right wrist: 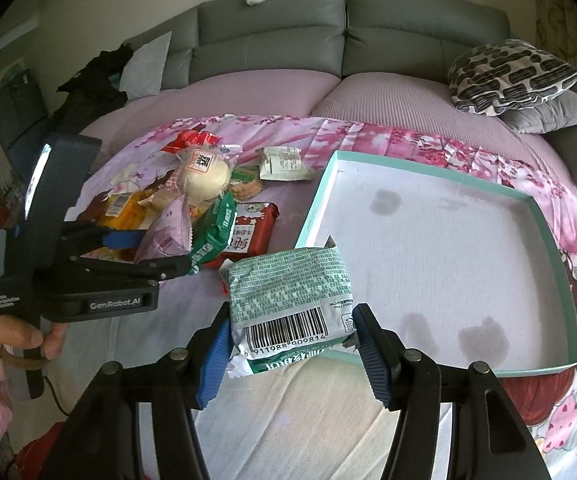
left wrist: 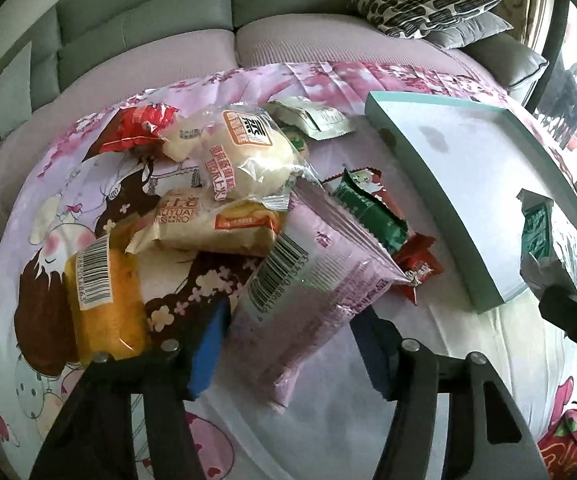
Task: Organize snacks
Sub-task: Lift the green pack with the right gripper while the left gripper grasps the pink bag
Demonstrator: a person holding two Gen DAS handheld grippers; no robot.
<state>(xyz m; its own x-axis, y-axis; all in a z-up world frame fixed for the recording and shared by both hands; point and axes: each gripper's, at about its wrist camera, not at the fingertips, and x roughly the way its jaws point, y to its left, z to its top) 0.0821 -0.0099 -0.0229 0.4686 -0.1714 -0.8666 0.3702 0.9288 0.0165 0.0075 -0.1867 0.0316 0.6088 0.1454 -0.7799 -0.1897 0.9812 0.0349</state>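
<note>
My left gripper is shut on a pale purple snack packet with a barcode, at the near edge of a snack pile; the same gripper and packet show in the right wrist view. My right gripper is shut on a green-and-white snack packet and holds it at the near left edge of the teal-rimmed box lid. The lid's white inside holds nothing. That packet and lid show in the left wrist view too.
The pile has a white bun packet, yellow cake, red packets, a green packet. A white packet lies apart. All rest on a pink cartoon sheet before a grey sofa with cushions.
</note>
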